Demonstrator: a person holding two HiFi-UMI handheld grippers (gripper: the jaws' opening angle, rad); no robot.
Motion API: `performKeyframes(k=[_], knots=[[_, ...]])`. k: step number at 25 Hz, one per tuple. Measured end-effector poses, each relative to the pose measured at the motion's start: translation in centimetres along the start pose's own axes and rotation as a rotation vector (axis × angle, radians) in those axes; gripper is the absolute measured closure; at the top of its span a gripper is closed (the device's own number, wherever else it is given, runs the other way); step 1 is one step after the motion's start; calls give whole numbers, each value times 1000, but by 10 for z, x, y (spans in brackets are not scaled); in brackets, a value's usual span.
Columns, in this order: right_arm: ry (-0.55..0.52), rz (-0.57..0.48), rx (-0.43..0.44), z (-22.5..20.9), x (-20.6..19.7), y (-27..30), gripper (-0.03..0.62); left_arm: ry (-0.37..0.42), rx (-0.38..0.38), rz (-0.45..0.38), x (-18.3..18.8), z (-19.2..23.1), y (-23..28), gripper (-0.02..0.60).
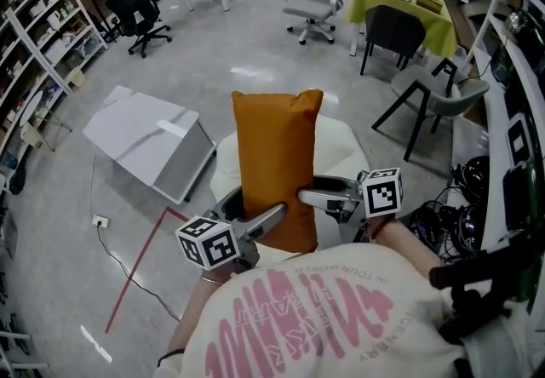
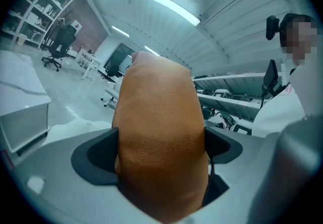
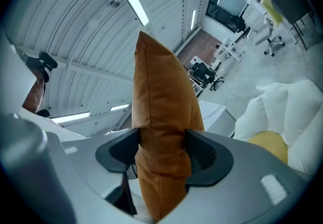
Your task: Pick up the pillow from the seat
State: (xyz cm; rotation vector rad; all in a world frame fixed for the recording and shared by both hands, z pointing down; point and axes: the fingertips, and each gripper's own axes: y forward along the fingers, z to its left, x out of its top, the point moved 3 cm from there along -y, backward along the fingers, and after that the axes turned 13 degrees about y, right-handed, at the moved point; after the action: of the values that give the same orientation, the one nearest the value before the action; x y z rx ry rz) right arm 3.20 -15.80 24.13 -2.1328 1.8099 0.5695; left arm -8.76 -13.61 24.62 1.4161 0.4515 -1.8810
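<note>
An orange pillow (image 1: 277, 168) stands upright, long side vertical, held between two hand-held grippers just in front of the person. The left gripper (image 1: 271, 216) has its fingers (image 2: 96, 155) clamped on the pillow's lower left side, the fabric bulging between them. The right gripper (image 1: 313, 195) pinches the lower right edge, its fingers (image 3: 207, 157) pressing into the seam. Behind and below the pillow sits the white cushioned seat (image 1: 349, 151); whether the pillow's bottom touches it cannot be made out.
</note>
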Motion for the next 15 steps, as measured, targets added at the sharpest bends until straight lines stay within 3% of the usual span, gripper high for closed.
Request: performKeyframes(k=[15], knots=[[-10,-8,-12,-6,1,-3,312,1,-25,20,-2,1,5,43]])
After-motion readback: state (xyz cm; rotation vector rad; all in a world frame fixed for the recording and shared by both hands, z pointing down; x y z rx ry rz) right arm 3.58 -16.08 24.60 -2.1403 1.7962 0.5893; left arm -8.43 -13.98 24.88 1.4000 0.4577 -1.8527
